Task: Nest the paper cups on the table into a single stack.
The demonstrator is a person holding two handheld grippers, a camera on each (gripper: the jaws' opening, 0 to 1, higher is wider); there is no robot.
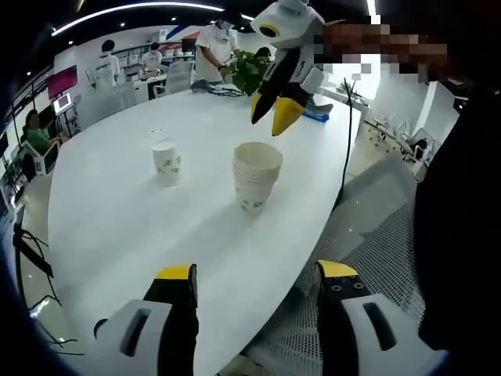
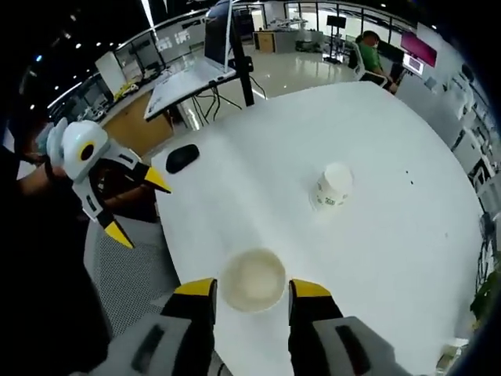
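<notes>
Standing upright: stacked cups (image 1: 256, 176), single cup (image 1: 167, 162)

The left gripper view looks from the table's near edge, low and level, across the white table (image 1: 117, 227) toward the cup stack (image 1: 256, 176) and a lone cup (image 1: 167, 163) beyond. The right gripper view hangs close above the cup stack (image 2: 252, 280), facing steeply down. Both views share the stack, the lone cup (image 2: 333, 186) and the tabletop (image 2: 391, 235).
</notes>
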